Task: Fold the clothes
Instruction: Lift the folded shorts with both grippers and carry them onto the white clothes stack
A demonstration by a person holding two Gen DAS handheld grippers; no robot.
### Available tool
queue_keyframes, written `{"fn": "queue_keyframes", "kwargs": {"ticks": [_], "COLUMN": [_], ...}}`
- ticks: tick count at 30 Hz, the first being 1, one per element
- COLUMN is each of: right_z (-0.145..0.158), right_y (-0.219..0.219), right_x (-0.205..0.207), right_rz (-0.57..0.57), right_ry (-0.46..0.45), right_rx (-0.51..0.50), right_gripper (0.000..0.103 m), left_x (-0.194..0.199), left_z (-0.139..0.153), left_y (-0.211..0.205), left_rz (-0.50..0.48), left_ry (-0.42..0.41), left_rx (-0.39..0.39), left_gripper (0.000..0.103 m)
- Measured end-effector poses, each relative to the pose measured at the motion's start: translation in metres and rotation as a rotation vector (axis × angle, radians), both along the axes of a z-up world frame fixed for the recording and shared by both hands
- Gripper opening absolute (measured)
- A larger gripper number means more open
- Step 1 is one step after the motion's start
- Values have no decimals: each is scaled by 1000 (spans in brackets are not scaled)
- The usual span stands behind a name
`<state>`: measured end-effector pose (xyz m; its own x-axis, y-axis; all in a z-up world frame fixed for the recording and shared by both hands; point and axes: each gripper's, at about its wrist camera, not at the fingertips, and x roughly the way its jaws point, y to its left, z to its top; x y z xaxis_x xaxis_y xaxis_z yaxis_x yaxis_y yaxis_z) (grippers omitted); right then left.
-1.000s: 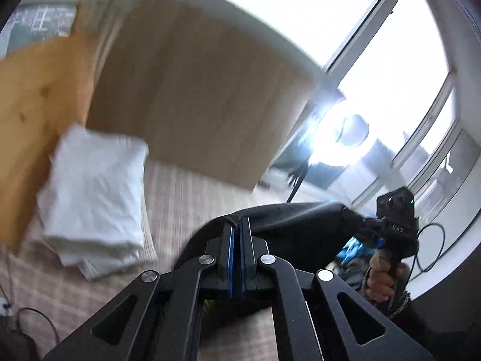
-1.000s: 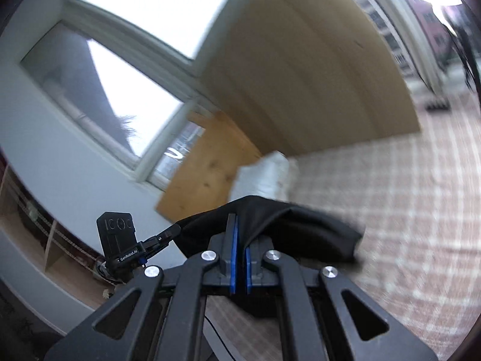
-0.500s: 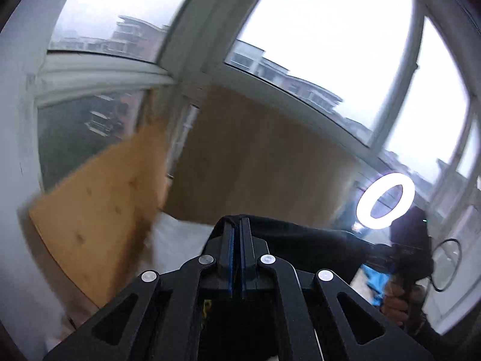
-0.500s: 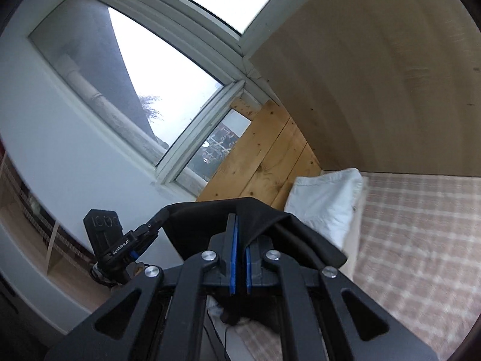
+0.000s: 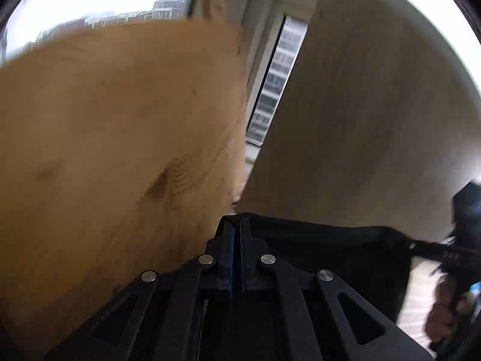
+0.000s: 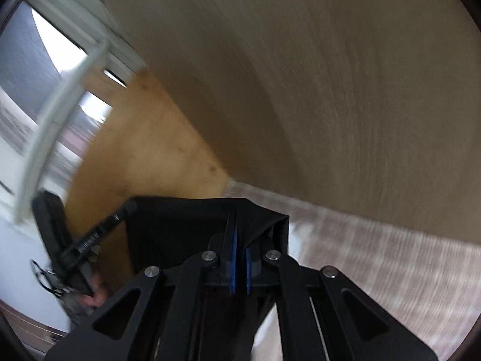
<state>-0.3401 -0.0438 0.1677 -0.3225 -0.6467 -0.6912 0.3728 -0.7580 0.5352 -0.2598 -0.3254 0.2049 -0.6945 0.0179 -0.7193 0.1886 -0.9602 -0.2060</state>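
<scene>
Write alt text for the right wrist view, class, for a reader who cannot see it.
The right gripper is shut on a black garment, whose far corner the left gripper pinches, stretching the top edge between them. Behind, blurred, are a checked surface, wooden boards and a window.

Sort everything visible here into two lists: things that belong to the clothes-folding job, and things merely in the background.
Belongs to the job:
black garment
left gripper
right gripper
checked cloth surface

Background only:
orange wooden board
pale wooden panel
window

Bedroom: wooden headboard (image 6: 345, 90), checked bedsheet (image 6: 375, 270), window (image 5: 270, 90).
</scene>
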Motion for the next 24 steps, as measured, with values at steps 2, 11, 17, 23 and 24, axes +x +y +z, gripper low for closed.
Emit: {"fn": "queue_keyframes", "kwargs": {"ticks": [2, 11, 17, 23, 24], "right_z": [-11, -30, 8, 28, 24], "right_y": [-7, -3, 19, -1, -12], "right_x": [-7, -27, -6, 39, 45], "right_rz": [20, 48, -19, 61, 90], "right_ry": [-3, -120, 33, 167, 181], "right_rx": [53, 49, 93, 70, 104], "right_gripper": [5, 15, 30, 30, 30], "left_x": [-13, -26, 8, 33, 29], "left_z": [-10, -24, -5, 1, -6], "left_y": [3, 4, -1, 23, 29], "left_rz": [2, 0, 31, -113, -128], "left_ry": [-26, -102, -27, 47, 27], "left_rx": [-41, -185, -174, -109, -130], "left_gripper": [3, 7, 7, 7, 8]}}
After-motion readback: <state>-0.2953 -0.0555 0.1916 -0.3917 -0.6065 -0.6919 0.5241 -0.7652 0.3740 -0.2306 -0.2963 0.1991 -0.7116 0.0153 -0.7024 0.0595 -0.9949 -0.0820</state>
